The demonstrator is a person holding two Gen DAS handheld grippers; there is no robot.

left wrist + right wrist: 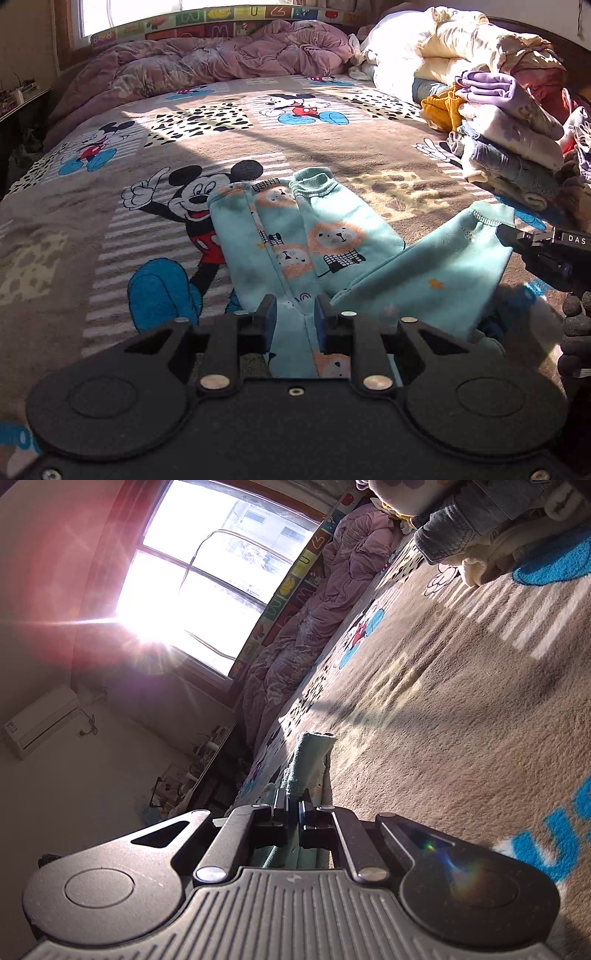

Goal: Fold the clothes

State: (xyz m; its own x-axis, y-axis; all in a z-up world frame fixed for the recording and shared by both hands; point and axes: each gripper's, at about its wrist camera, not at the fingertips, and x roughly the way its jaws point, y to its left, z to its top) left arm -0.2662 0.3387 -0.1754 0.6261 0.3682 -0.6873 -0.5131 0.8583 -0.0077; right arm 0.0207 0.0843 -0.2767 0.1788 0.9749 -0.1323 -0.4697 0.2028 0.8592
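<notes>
Here your left gripper [294,314], jaws narrowly apart, pinches the teal lion-print garment [314,236] lying on the cartoon-mouse blanket [110,229]. Your right gripper [294,806], pressed together, clamps its cuff edge.

Matte black tongs [294,308], silver rivets, blue pads, dark knitted glove [574,332]

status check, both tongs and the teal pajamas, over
Left tongs astride teal pajamas, grip unclear. Right tongs shut on the cuff. Folded pile well off to the side, nothing in the way.
</notes>
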